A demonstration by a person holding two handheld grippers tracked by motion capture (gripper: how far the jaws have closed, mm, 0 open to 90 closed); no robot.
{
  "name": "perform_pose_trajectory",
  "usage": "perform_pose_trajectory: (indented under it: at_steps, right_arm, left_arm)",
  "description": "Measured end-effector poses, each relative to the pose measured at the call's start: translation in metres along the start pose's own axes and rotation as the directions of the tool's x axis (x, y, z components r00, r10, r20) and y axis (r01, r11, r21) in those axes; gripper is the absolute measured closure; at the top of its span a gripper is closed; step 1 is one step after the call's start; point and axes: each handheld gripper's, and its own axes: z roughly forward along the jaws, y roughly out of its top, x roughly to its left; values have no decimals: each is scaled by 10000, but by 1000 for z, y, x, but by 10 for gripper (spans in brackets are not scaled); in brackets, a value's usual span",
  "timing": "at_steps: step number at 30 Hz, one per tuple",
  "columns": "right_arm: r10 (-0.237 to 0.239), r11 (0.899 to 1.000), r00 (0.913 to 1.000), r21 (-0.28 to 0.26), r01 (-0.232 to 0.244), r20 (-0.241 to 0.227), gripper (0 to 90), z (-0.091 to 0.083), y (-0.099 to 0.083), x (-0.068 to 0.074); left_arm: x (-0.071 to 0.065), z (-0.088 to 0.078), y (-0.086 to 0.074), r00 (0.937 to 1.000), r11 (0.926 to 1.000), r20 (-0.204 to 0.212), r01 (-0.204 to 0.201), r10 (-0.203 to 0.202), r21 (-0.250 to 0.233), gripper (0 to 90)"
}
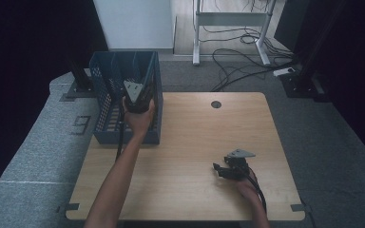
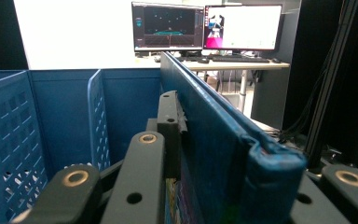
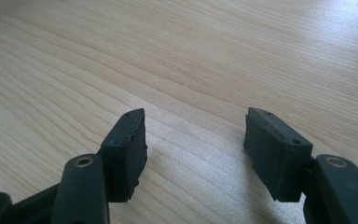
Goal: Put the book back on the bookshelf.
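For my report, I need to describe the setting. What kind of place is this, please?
Probably a lab or office workroom used for recording. A desk with two lit monitors stands behind, loose cables lie on the grey carpet, and the blue basket sits on a plain wooden table.

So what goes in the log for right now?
left hand-held gripper: on crate wall | right hand-held gripper: open, over table
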Motion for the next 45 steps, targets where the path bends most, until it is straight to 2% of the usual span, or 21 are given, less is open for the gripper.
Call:
perform_pose_trajectory:
  at_steps: [8,17,20,25,29,32,39,42,45]
  right_arm:
    - [44,10000,10000,-12,-44,-36,379,0,0,-1]
    - [110,9999,9999,-19,-110,-95,380,0,0,-1]
    - [51,10000,10000,-31,-51,-55,380,0,0,-1]
    - [-4,10000,10000,-19,4,15,380,1,1,0]
    - [36,10000,10000,-15,-36,-6,380,1,1,0]
    - [26,10000,10000,-10,-26,2,380,1,1,0]
    - [8,10000,10000,-8,-8,23,379,1,0,0]
    - [-17,10000,10000,-15,17,32,379,1,1,0]
    - [-36,10000,10000,-12,36,43,379,1,0,1]
  left_arm:
    - [1,1,-2,10000,9998,60,2,-3,182,757]
    - [8,-7,-17,9995,9982,308,-60,42,597,743]
    - [11,-10,-20,9993,9979,278,-250,234,599,765]
    - [15,-9,-17,9997,9972,112,-247,240,707,790]
    - [12,-5,-16,9992,9963,1,-405,406,763,807]
    - [8,-4,-17,9987,9962,82,-509,504,714,796]
    - [-1,-4,-22,9944,9934,464,-980,953,604,721]
    - [-3,-4,-27,9915,9903,635,-1181,1135,737,640]
    - [-2,-4,-30,9917,9892,754,-1108,1038,963,560]
